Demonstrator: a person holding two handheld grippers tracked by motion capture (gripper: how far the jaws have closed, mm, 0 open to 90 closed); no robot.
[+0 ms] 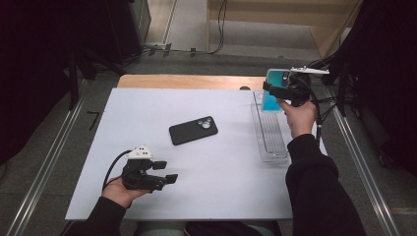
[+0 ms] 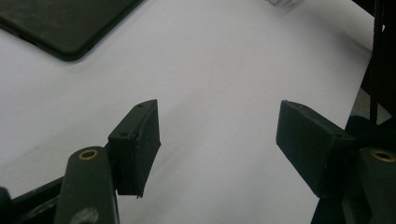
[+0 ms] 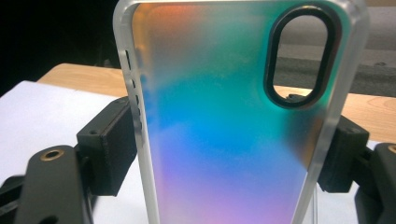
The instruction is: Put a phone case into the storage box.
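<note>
The iridescent phone case (image 3: 233, 140) is clamped between the pads of the right gripper (image 1: 280, 93), held above the far end of the clear tray (image 1: 273, 142) at the right side of the table (image 1: 221, 191). In the right gripper view the case stands upright, its long axis running up out of the jaws and its camera cutout at the top. The jaws press on its two long edges, one pad per side, so they stand as wide as the case itself.

The black phone (image 1: 193, 130) lies flat near the table centre, back side up with its camera cluster toward the right. Its long axis runs roughly left to right across the table, tilted slightly. It lies to the left of the held case and nearer the person, well apart from it. Any fitting move likely depends on turning the case flat and aligning its long axis and cutout with the phone.

The left gripper (image 1: 164, 172) rests low at the near left of the table. Its jaws stand moderately open and hold nothing. It is the nearer gripper to the phone, a corner of which shows beyond its jaws in the left gripper view.
</note>
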